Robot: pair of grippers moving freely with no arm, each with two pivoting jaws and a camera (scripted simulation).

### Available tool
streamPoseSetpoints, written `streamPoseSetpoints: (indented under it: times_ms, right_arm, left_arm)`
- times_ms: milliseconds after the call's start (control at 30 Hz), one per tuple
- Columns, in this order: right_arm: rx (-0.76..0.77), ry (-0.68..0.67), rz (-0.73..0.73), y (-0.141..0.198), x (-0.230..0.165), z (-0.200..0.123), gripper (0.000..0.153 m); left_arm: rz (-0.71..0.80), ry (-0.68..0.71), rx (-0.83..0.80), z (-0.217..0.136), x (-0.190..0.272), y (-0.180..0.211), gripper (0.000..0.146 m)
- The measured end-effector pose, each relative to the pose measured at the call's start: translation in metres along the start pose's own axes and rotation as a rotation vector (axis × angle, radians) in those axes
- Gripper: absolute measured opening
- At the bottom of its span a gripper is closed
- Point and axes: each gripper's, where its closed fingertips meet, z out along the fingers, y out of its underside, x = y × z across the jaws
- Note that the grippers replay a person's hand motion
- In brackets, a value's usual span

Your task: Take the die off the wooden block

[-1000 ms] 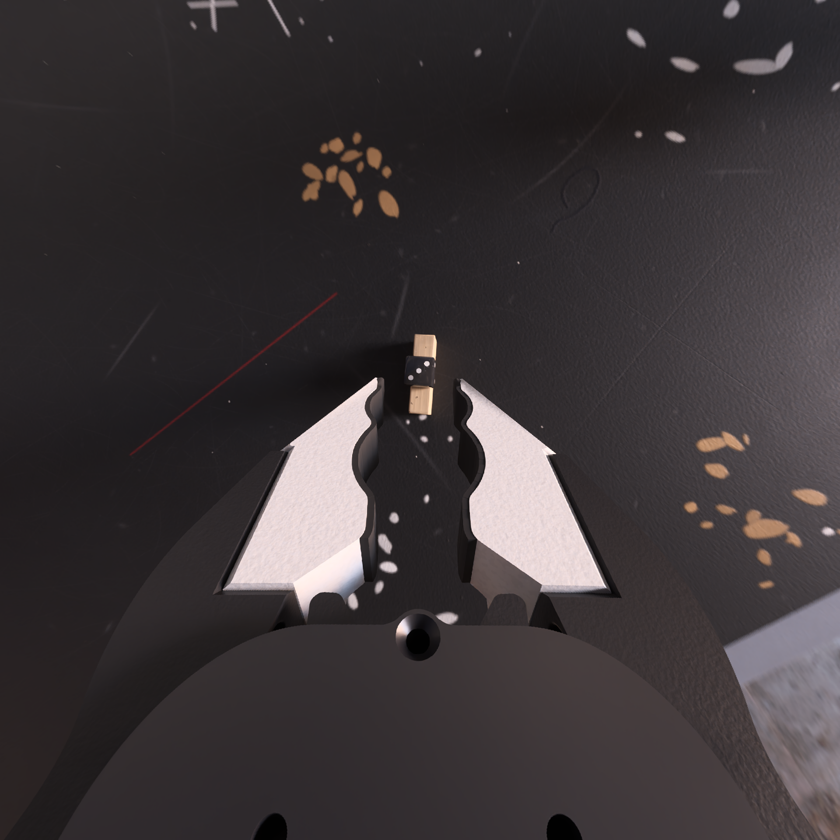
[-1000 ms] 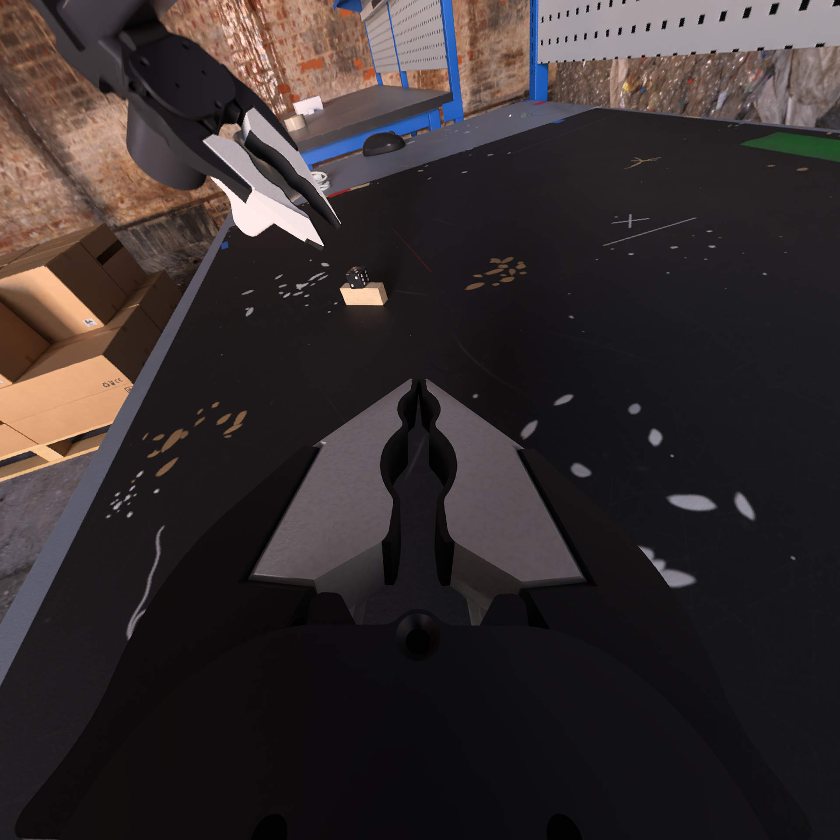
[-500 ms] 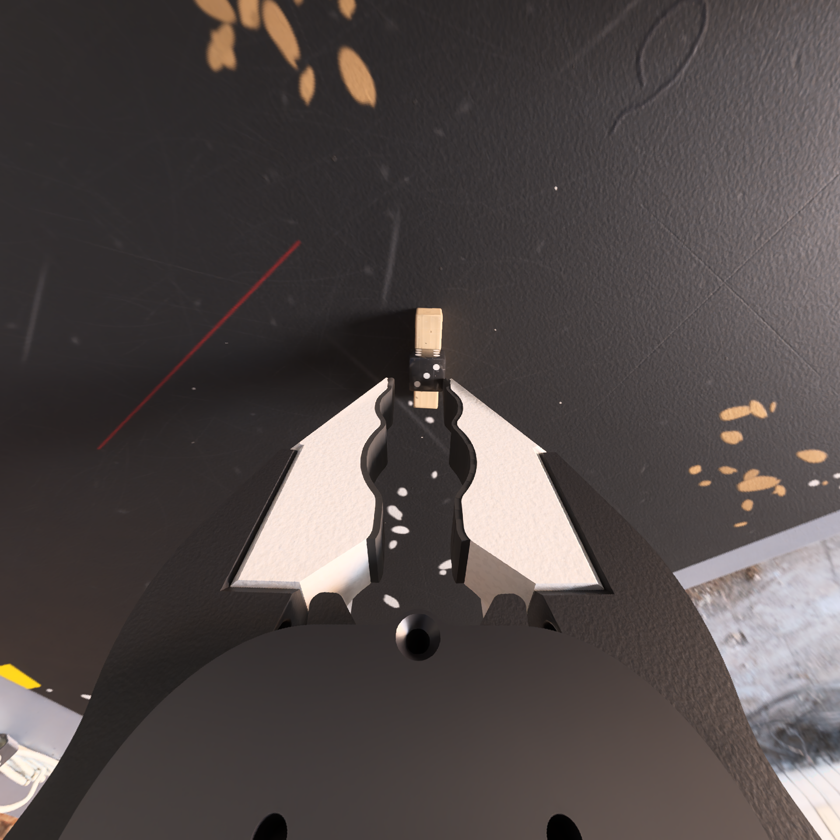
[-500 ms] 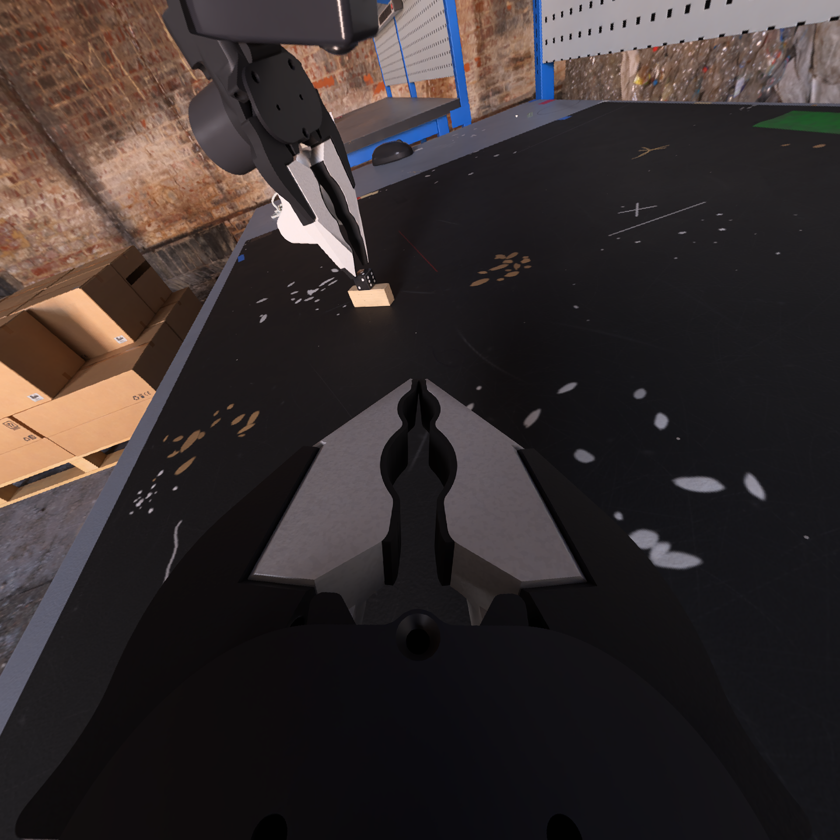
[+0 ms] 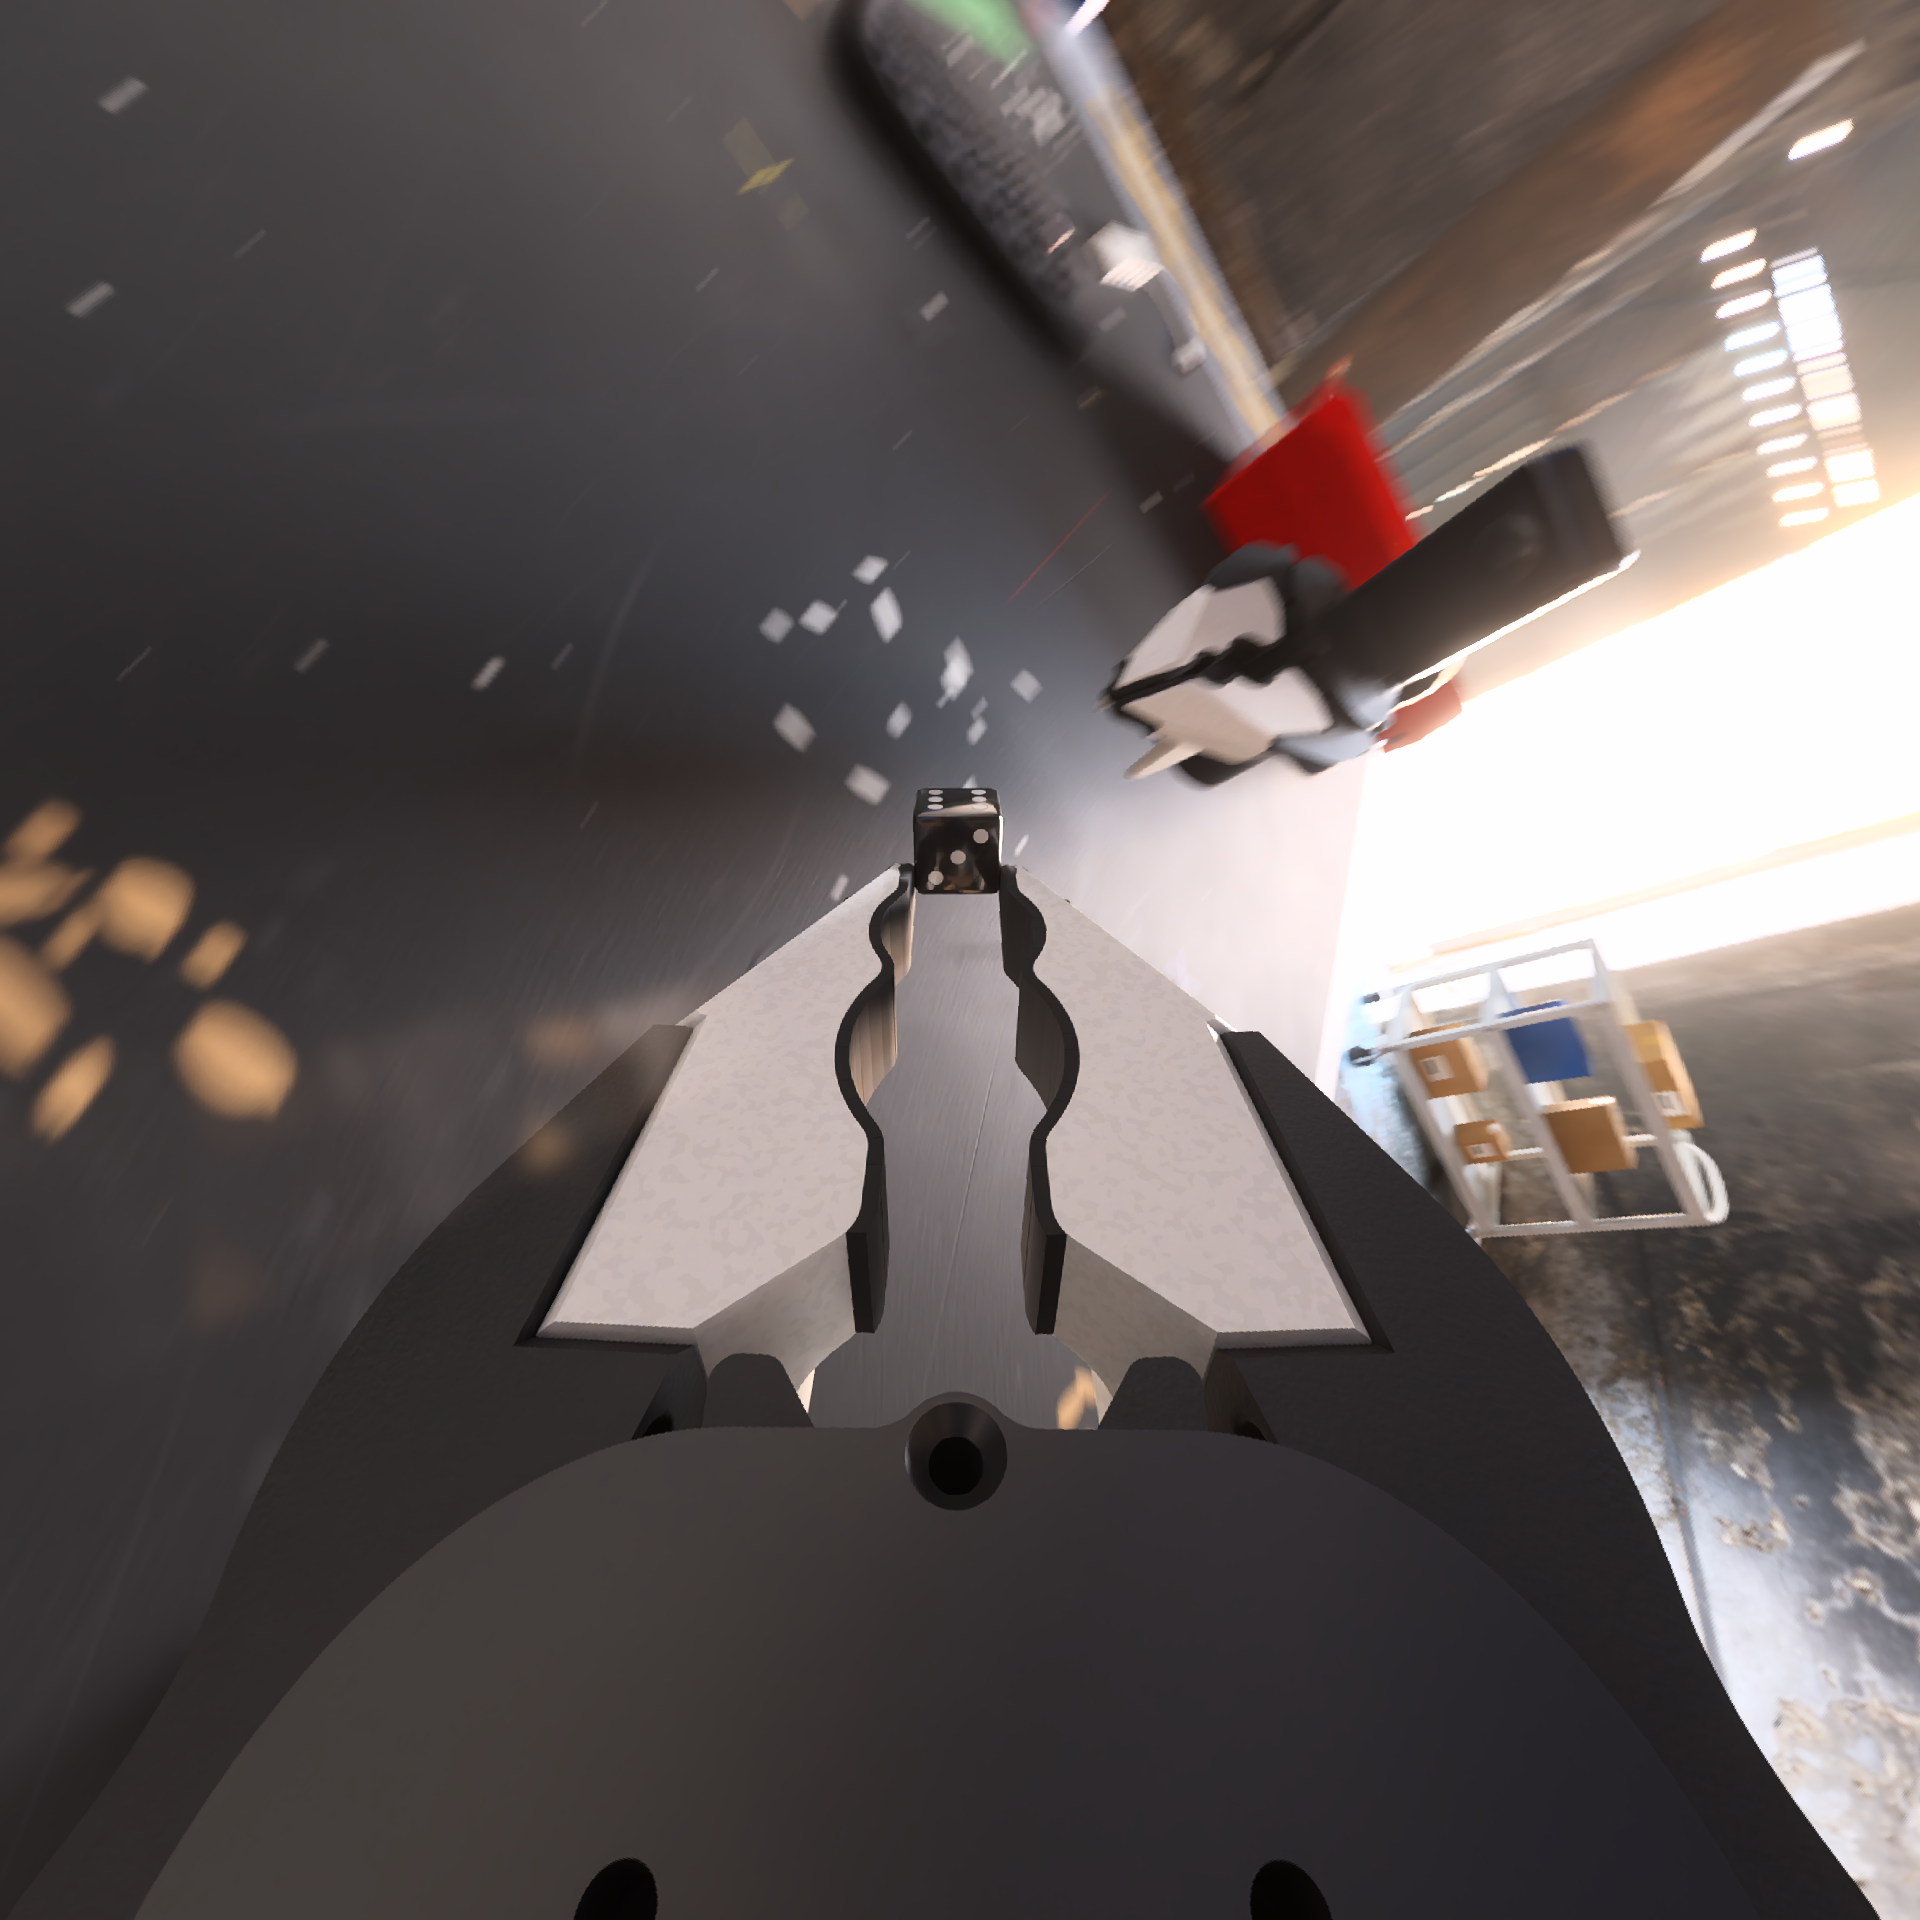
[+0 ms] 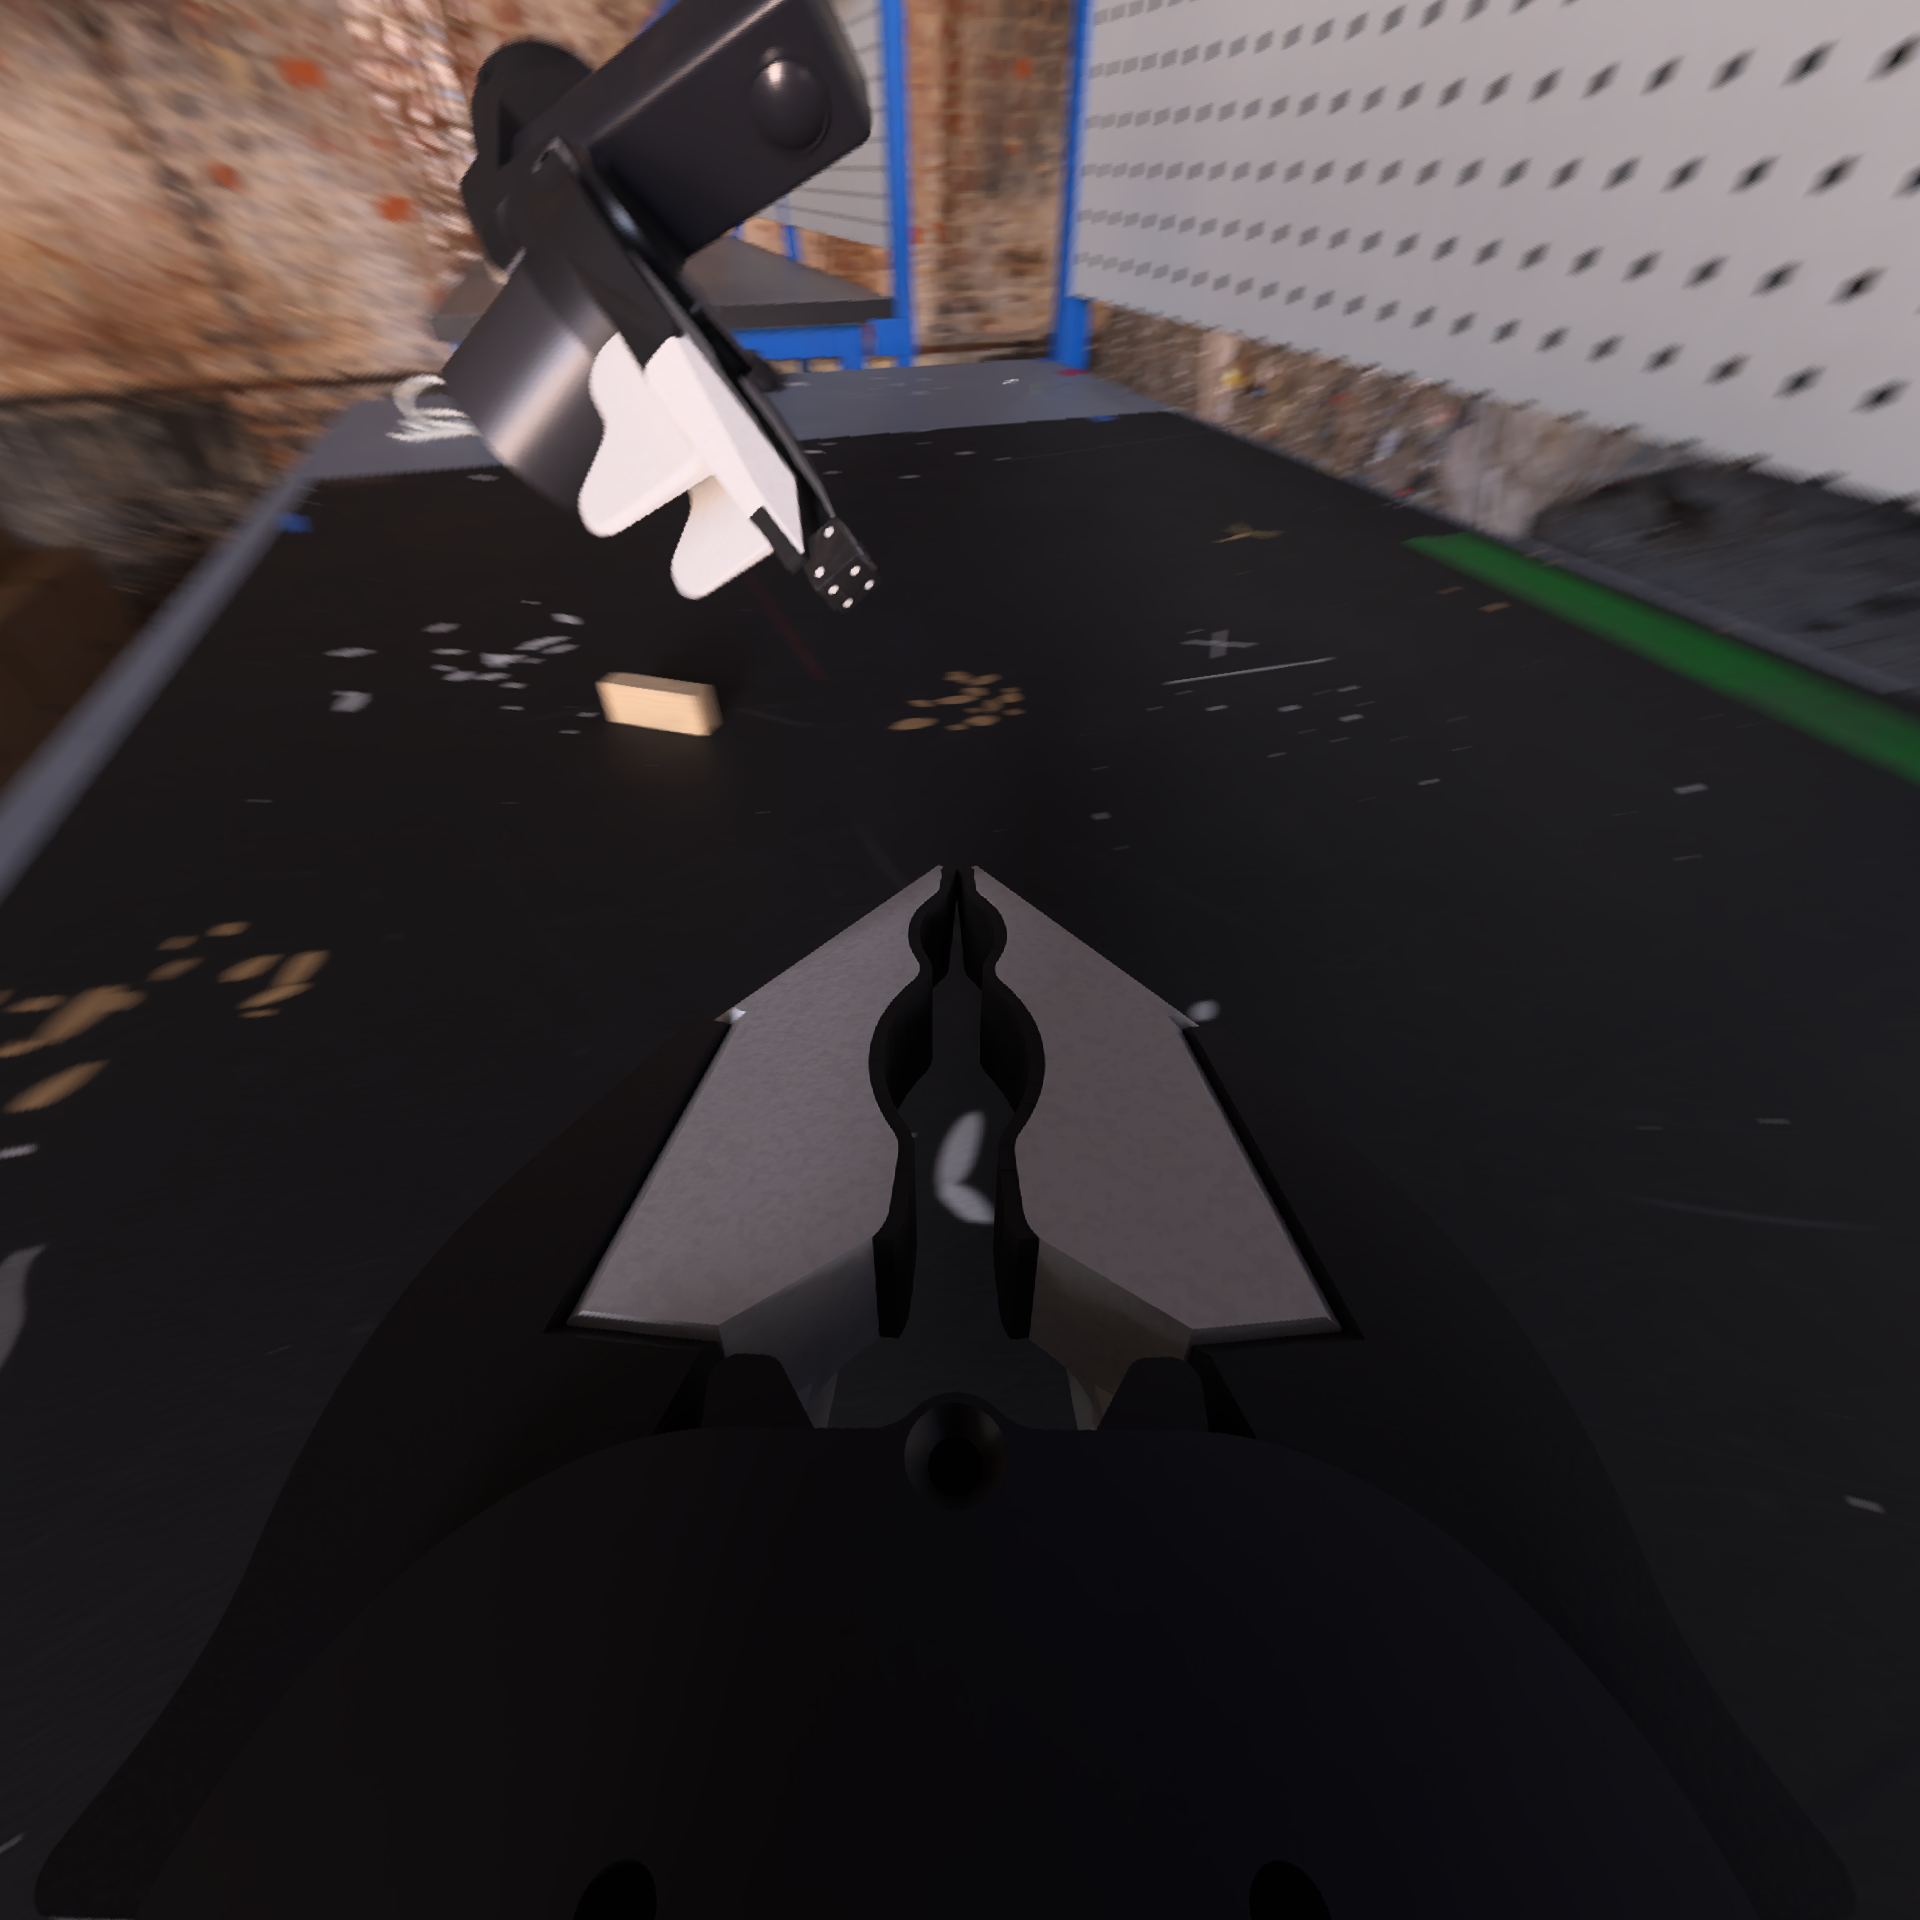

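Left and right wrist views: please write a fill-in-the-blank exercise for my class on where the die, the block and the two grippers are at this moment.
1. The black die is pinched between the fingertips of the ____ gripper.
2. The wooden block lies on the black table with ____ on top of it.
3. The right gripper is shut and holds ____.
4. In the right wrist view the die is ____ the table, not touching it.

Missing words: left; nothing; nothing; above

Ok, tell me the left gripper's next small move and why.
Probably carry the die sideways and lower it to the table. The left gripper pinches it at its fingertips, well above and clear of the wooden block, so only setting it down remains.
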Motion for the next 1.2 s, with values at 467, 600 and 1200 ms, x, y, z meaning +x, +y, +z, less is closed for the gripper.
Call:
streamPoseSetpoints:
  times_ms: [467,600,1200]
  right_arm:
    - [-0.054,0.489,-0.061,0.005,0.058,0.002,0.005]
    - [-0.071,0.586,-0.161,0.002,0.059,0.002,0.005]
    - [-0.083,0.926,-0.529,-0.026,0.055,0.012,0.013]
  left_arm:
    - [0.618,-0.033,0.23,0.11,-0.002,-0.057,0.016]
    - [0.564,0.022,0.258,0.103,-0.002,-0.056,0.016]
    - [0.3,0.203,0.281,0.09,-0.001,-0.056,0.016]
